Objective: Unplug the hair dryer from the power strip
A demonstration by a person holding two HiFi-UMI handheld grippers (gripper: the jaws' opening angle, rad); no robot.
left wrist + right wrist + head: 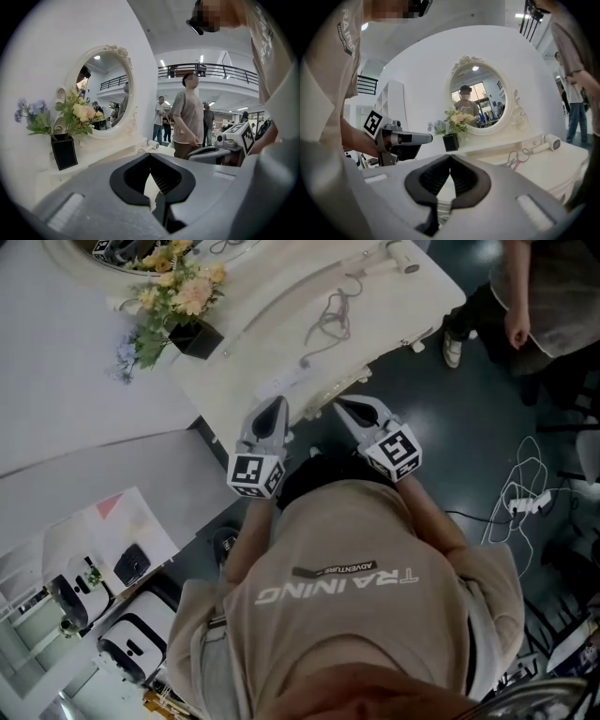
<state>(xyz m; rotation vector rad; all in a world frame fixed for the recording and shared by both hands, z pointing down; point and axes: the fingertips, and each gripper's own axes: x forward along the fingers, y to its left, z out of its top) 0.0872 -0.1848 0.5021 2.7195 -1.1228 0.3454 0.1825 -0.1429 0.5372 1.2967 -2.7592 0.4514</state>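
The white hair dryer (403, 257) lies at the far right end of the cream dressing table (412, 306). Its cord (328, 315) loops across the tabletop toward the near edge. I cannot make out a power strip on the table. My left gripper (278, 401) and right gripper (339, 404) hang side by side just short of the table's near edge, both shut and empty, well short of the dryer. The right gripper view shows the dryer (548, 142) and cord (516, 159) beyond my shut right gripper (450, 157). The dryer (152, 144) shows small past my left gripper (150, 155).
A black vase of flowers (192, 334) stands at the table's left, below an oval mirror (478, 96). A white power strip with cables (530, 503) lies on the dark floor to the right. A person (539, 296) stands past the table's right end. White machines (131, 652) sit at lower left.
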